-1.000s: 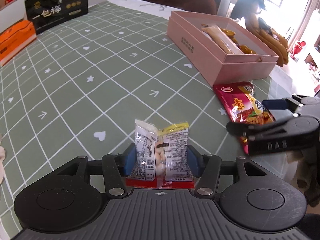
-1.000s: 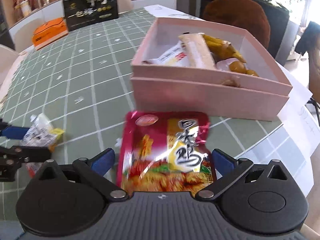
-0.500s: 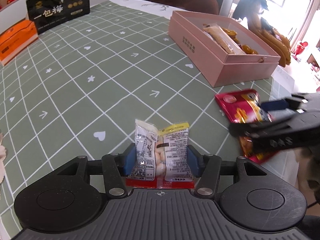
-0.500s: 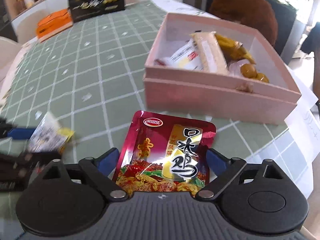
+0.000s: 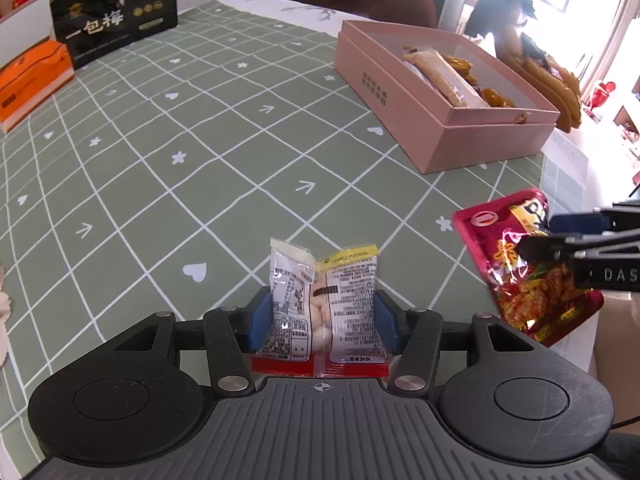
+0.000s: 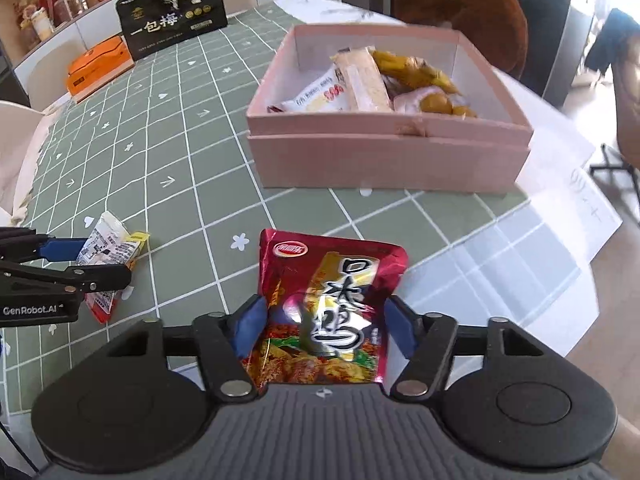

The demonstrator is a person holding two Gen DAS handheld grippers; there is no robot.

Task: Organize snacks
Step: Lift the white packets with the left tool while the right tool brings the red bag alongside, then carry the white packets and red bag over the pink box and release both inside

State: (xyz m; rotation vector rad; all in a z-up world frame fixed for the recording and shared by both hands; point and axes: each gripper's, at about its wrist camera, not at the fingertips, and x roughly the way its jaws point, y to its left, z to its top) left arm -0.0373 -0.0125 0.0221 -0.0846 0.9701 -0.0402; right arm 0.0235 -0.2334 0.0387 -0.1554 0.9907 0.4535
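My left gripper [image 5: 322, 320] is shut on a small white and yellow snack packet [image 5: 324, 300], held above the green tablecloth. My right gripper [image 6: 324, 326] is shut on a red snack pouch [image 6: 332, 300], which is buckled between the pads and lifted off the table. The pouch also shows at the right of the left wrist view [image 5: 524, 264], and the white packet at the left of the right wrist view [image 6: 110, 248]. The open pink box [image 6: 384, 160] holding several snacks stands ahead of both grippers; it also shows in the left wrist view [image 5: 440, 120].
A black bag [image 5: 114, 20] and an orange box [image 5: 32, 80] stand at the far left of the table. White paper [image 6: 560, 168] lies to the right of the pink box. A brown chair [image 6: 464, 12] stands behind the table.
My right gripper has closed on the red pouch and lifted it off the table, crumpling it. The left gripper still holds the white packet and has barely moved.
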